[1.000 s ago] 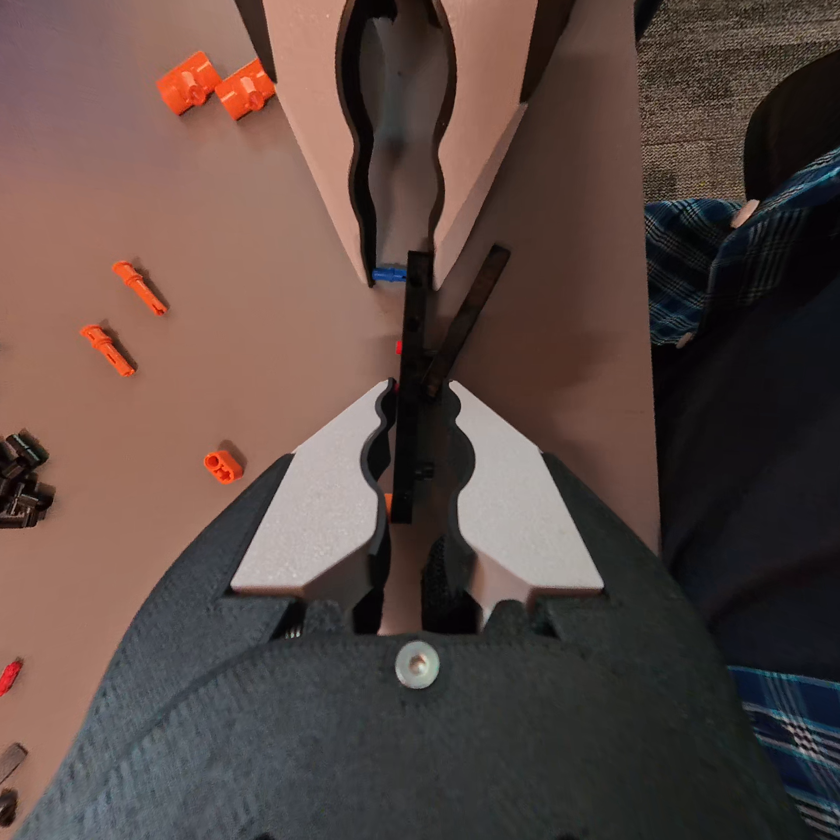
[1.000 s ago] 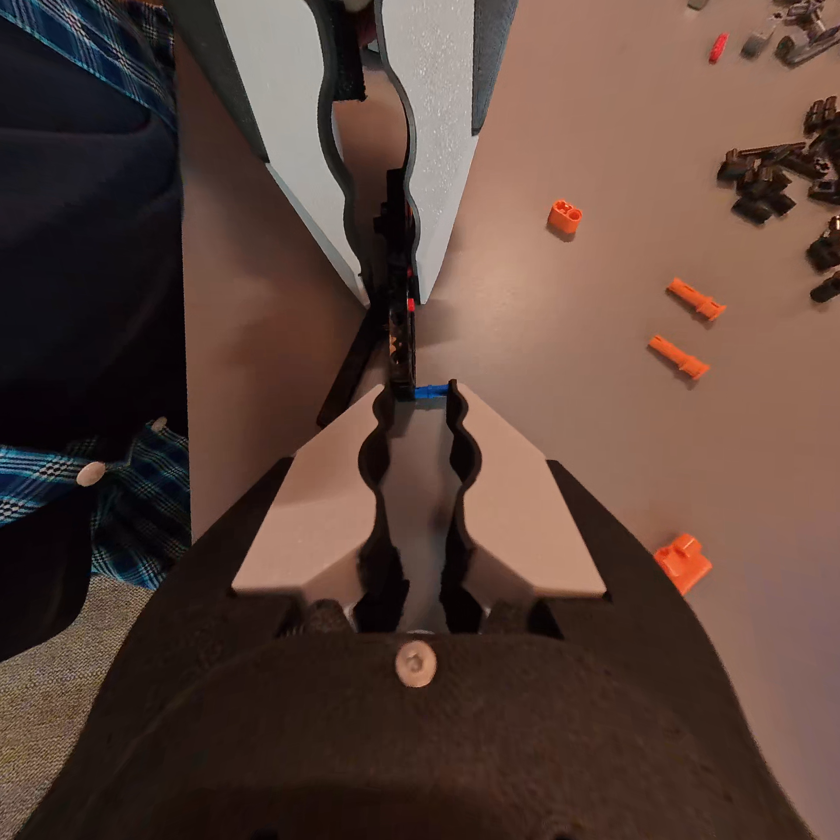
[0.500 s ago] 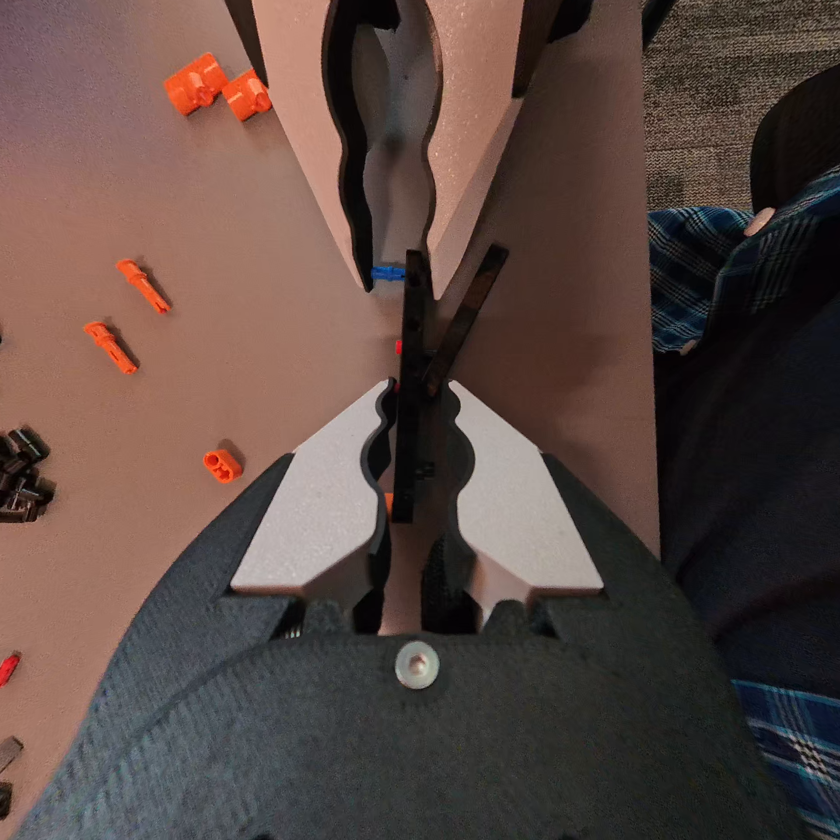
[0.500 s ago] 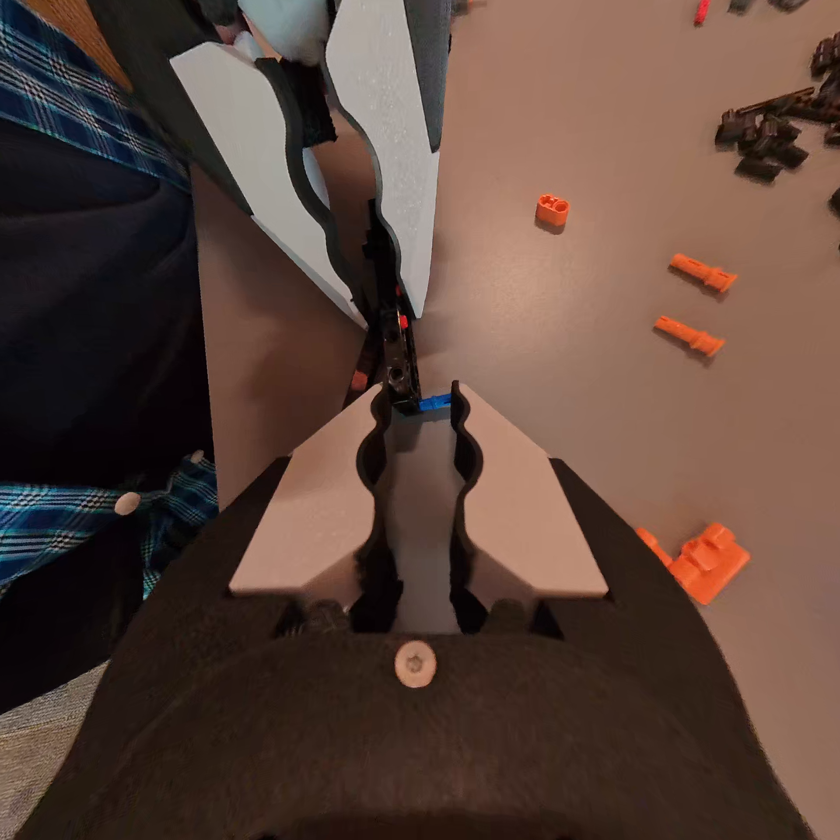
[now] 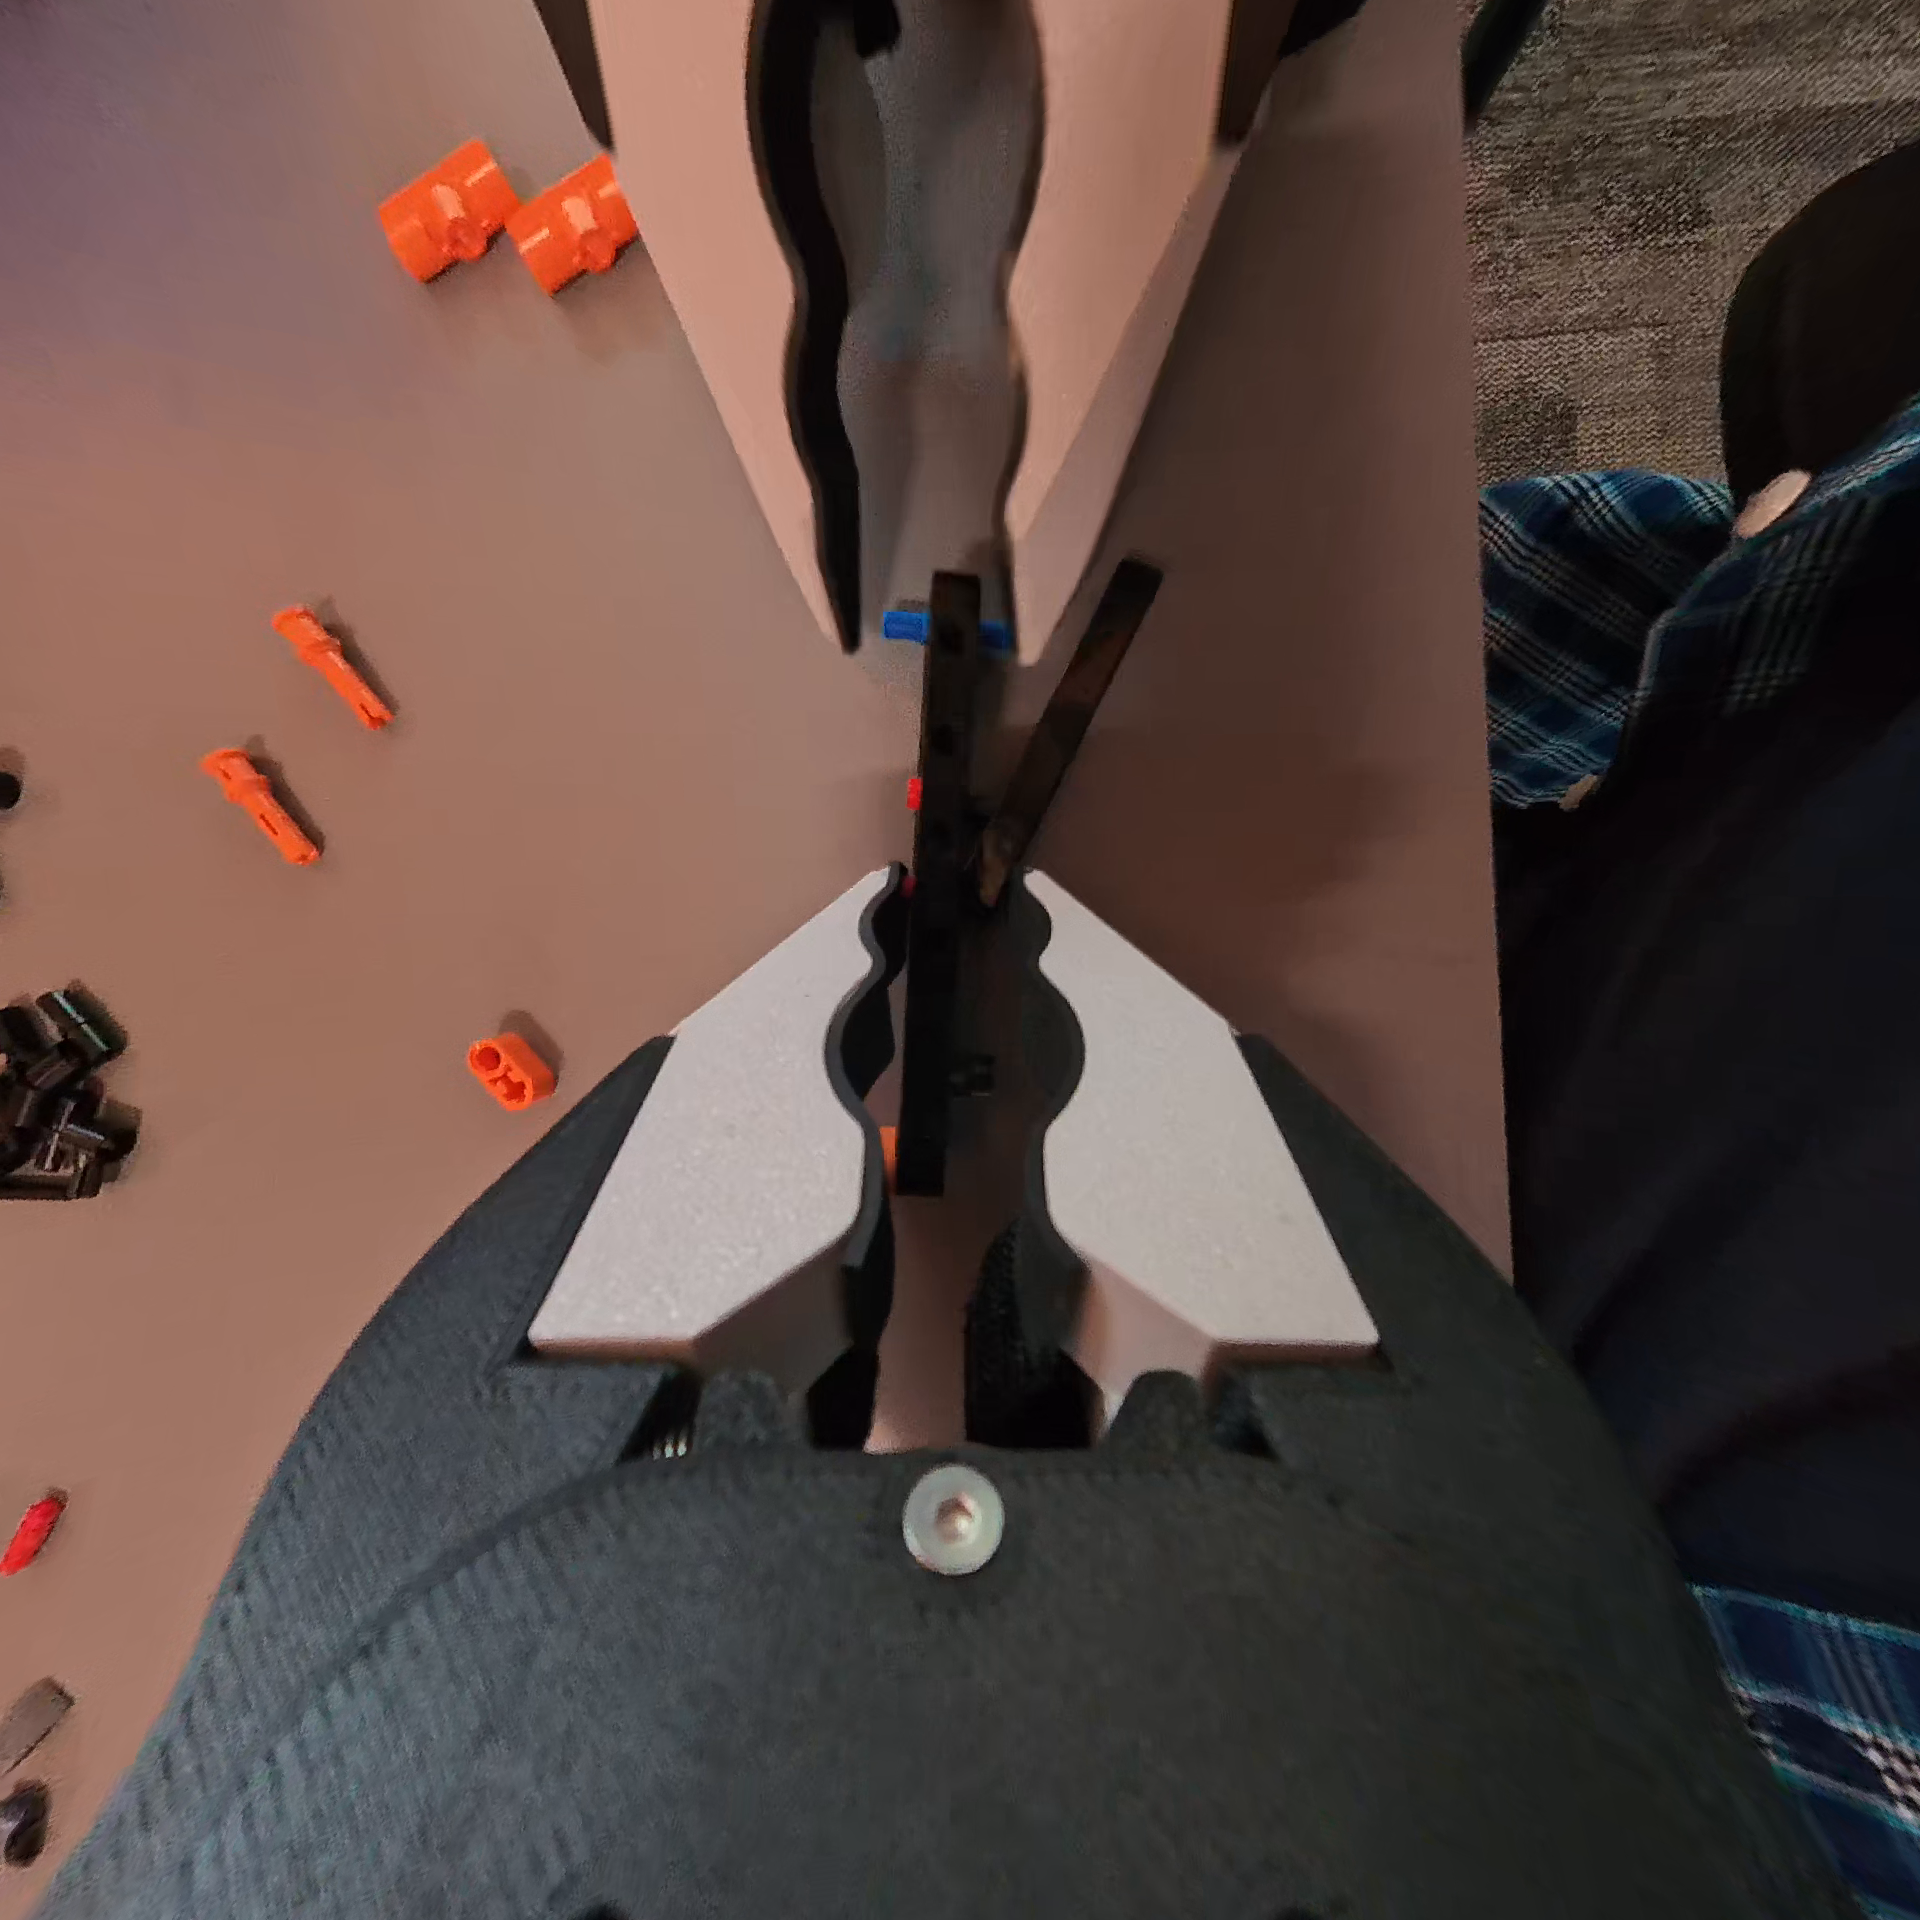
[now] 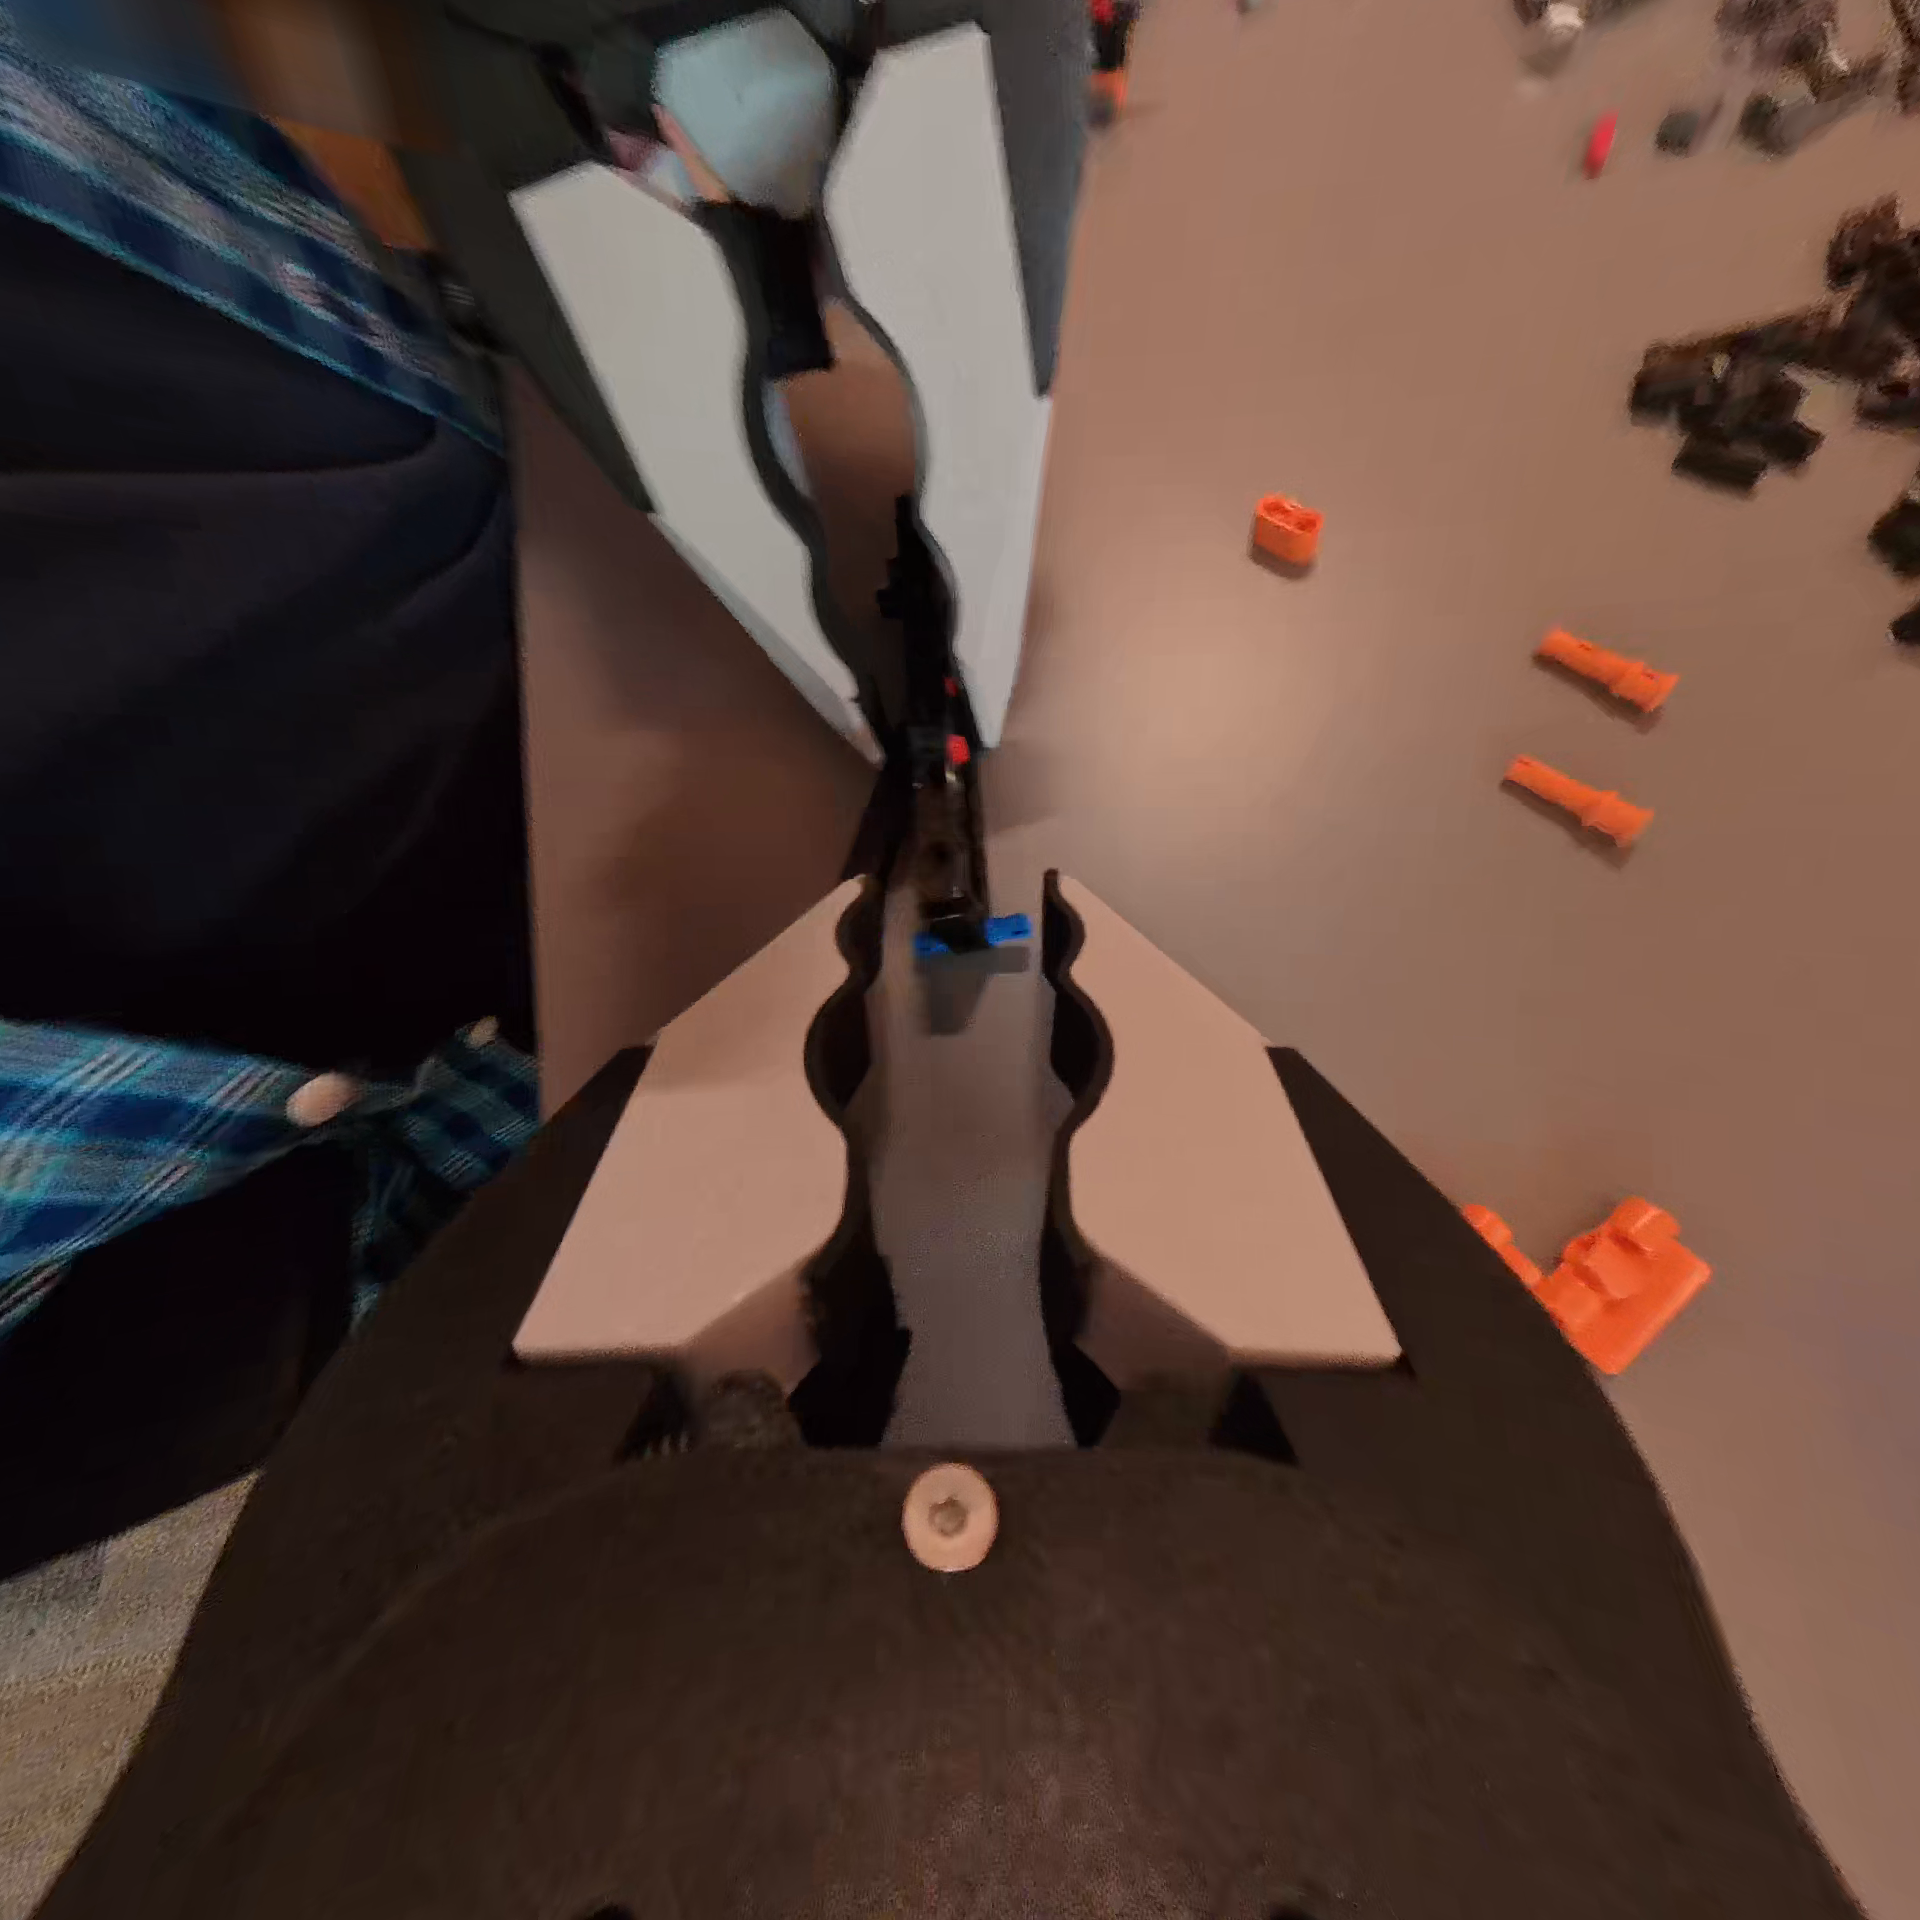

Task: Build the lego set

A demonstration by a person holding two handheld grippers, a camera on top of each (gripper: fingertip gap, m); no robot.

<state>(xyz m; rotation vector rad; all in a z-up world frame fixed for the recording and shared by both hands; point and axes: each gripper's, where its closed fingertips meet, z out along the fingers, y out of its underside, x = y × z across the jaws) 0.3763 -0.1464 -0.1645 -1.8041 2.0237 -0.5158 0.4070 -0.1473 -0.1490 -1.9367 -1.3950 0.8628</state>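
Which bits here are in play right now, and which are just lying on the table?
In play:
- left tool, shut on the black beam
- right tool, open around the beam's far end
- blue pin through that end
- second black beam angled off the first

Lying about:
- two orange pins
- small orange connector
- two orange blocks
- pile of black parts
- red pin

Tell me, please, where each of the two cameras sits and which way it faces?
Left wrist view: on the left gripper, looking along its fingers at the black beam assembly it clamps; a plaid sleeve shows at right.
Right wrist view: on the right gripper, facing the opposite way toward the person's torso; jaws apart around the blue pin.
Shared: the assembly, blue pin, both grippers, orange pins, table.
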